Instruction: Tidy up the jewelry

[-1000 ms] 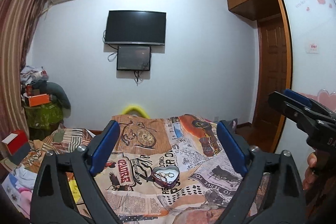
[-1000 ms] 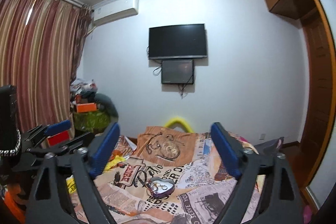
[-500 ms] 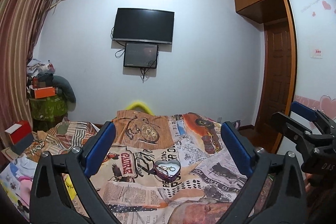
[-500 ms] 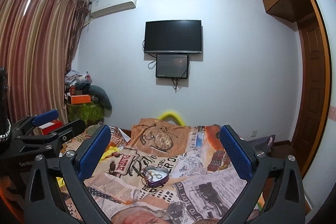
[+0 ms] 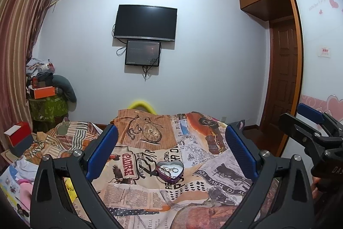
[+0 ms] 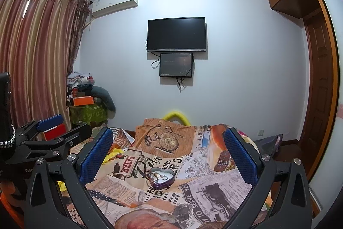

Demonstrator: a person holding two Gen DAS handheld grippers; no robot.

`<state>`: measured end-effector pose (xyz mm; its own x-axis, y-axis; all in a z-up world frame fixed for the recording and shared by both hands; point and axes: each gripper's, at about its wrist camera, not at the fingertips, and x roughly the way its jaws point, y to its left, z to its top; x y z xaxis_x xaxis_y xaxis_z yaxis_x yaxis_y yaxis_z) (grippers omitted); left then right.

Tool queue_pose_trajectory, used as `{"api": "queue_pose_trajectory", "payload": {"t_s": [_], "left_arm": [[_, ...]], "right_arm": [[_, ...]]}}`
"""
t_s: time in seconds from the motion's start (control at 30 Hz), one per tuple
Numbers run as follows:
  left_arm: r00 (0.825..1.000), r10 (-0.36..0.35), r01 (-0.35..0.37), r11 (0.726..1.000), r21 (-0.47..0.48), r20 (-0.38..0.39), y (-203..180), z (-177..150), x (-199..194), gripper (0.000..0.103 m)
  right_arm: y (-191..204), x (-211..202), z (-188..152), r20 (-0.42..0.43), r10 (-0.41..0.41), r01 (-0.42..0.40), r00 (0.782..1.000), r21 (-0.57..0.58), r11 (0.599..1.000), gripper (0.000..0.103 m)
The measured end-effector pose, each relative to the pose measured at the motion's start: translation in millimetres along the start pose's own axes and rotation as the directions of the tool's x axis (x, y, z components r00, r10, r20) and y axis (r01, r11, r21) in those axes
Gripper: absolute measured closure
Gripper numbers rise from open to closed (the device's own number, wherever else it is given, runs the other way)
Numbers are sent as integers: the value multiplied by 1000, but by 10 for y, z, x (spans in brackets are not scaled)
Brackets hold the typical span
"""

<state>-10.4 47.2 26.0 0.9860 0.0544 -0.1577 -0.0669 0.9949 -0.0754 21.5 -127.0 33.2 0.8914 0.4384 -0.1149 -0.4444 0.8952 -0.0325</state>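
A small purple heart-shaped tin (image 5: 170, 171) lies open on the bed with rings and other small jewelry inside; it also shows in the right wrist view (image 6: 161, 178). My left gripper (image 5: 171, 149) is open and empty, held above and in front of the tin. My right gripper (image 6: 168, 151) is open and empty too, at about the same height. Each gripper shows at the edge of the other's view: the right gripper (image 5: 308, 121) at the right, the left gripper (image 6: 53, 128) at the left.
The bed is covered with a newspaper-print spread (image 5: 193, 156). Clothes and a red box (image 5: 19, 136) lie at the left. A cluttered stand with an orange box (image 6: 83, 100) is by the curtain. A TV (image 5: 145, 23) hangs on the far wall, a wardrobe door (image 5: 283, 83) stands at right.
Both grippers have risen and tilted up a little, so the tin sits lower between the fingers. Both stay open.
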Motion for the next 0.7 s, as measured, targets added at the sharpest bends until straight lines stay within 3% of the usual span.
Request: {"api": "queue_pose_trajectory", "payload": {"t_s": [0.7], "left_arm": [[1000,-19,19,1000,17,-16,-36,-8,46,3]], "right_arm": [[-48,-11,17,-13,-2,3,1000,16,1000,0]]}}
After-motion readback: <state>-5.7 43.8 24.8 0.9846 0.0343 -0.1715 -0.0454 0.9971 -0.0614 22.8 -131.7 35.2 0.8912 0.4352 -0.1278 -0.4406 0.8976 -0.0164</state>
